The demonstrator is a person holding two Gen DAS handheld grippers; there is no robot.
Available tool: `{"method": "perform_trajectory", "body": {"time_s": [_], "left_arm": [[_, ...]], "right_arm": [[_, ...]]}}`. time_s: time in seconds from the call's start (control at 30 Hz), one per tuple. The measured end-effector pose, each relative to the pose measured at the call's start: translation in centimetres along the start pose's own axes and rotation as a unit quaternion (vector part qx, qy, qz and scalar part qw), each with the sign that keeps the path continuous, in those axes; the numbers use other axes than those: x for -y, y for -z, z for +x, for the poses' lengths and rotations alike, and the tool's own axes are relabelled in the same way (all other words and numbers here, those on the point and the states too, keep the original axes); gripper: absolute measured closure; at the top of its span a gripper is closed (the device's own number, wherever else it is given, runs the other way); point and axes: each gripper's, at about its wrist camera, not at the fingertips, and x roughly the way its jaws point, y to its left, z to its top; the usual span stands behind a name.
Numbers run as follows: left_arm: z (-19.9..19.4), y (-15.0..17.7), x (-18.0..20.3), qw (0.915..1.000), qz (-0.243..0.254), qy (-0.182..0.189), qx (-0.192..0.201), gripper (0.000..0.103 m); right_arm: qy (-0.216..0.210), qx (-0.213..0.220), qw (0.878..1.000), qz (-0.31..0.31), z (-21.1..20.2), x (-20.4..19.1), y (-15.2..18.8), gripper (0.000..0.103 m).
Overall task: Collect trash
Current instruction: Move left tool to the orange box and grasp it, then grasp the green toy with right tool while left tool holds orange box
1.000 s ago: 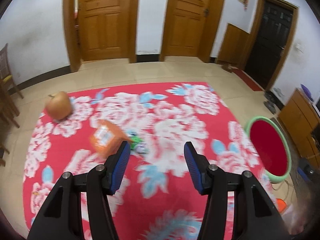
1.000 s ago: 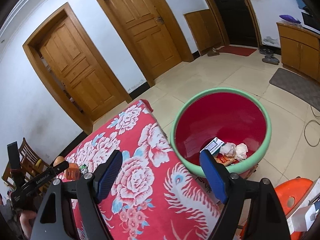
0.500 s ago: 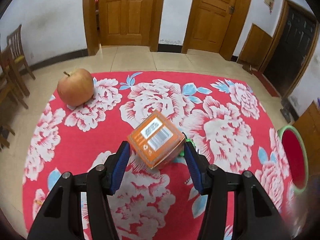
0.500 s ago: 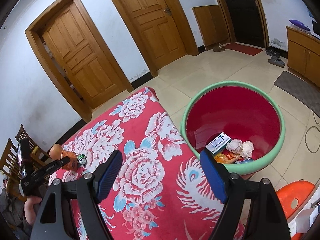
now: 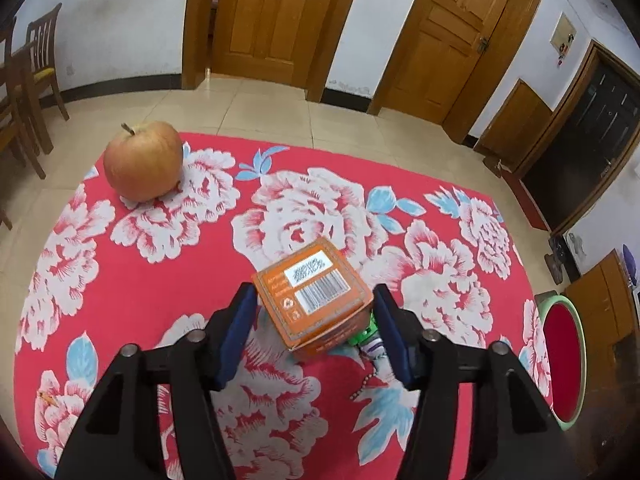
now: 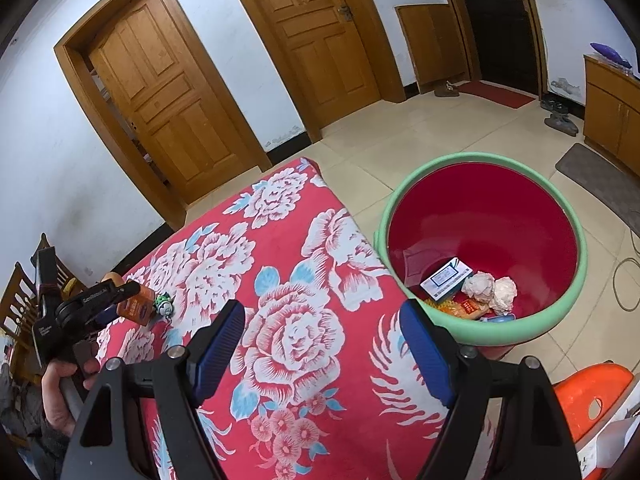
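Orange box (image 5: pixel 316 298) sits lower centre of the frame, between my left gripper's (image 5: pixel 314 330) spread fingers, not yet squeezed. Green toy (image 5: pixel 366 330) crowds one finger and may get pinched too. Right gripper (image 6: pixel 320 344) hangs released, empty.

right claw (image 6: pixel 322 346) open over floral cloth (image 6: pixel 288 248) | bin (image 6: pixel 576 292) holds trash

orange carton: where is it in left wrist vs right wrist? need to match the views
Left wrist: the orange carton sits at lower centre, between the open fingers of the left gripper, barcode face up.
Right wrist: the same carton is small at far left, at the tips of the left gripper.
Shared landmark: the green-rimmed red basin, at far right in the left view, right of centre in the right view.
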Motion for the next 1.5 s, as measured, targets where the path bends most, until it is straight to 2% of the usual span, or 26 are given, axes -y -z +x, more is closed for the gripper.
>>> {"method": "perform_trajectory", "body": {"time_s": [0.33,0.47,0.6,0.83,1.0,1.13,1.23,1.3,1.5], "left_arm": [[-3.3,0.9,-1.2,0.9996,0.012,0.011,0.021,0.045],[-5.1,1.3,-2.0,0.9988,0.03,-0.014,0.035,0.045],[-5.7,1.8,-3.6,0.9985,0.034,-0.03,0.032,0.045],[-5.8,2.5,-6.2,0.9976,0.021,-0.052,0.042,0.045],[-5.3,2.9,-7.2,0.9974,0.011,-0.055,0.045,0.045],[-4.9,3.2,-7.4,0.9971,0.014,-0.056,0.049,0.045],[-4.8,3.4,-7.5,0.997,0.015,-0.055,0.053,0.045],[-4.8,3.5,-7.5,0.9968,0.015,-0.055,0.056,0.045],[-4.8,3.6,-7.5,0.9967,0.016,-0.055,0.057,0.045]], "right_arm": [[-0.016,0.005,1.0,-0.022,-1.2,-1.8,-0.6,0.021],[-0.031,0.009,0.998,-0.054,-1.9,-4.4,-1.3,0.021],[-0.052,0.0,0.995,-0.083,-2.0,-7.6,-1.8,0.021],[-0.079,-0.014,0.985,-0.151,-1.3,-14.1,-2.4,0.021],[-0.097,-0.036,0.974,-0.202,2.1,-18.3,-1.7,0.022],[-0.083,-0.08,0.963,-0.244,7.3,-20.6,0.1,0.033],[-0.074,-0.11,0.96,-0.247,10.7,-21.0,1.1,0.04],[-0.076,-0.122,0.96,-0.24,12.1,-21.0,1.5,0.041],[-0.077,-0.131,0.957,-0.247,15.0,-22.0,2.3,0.047]]}}
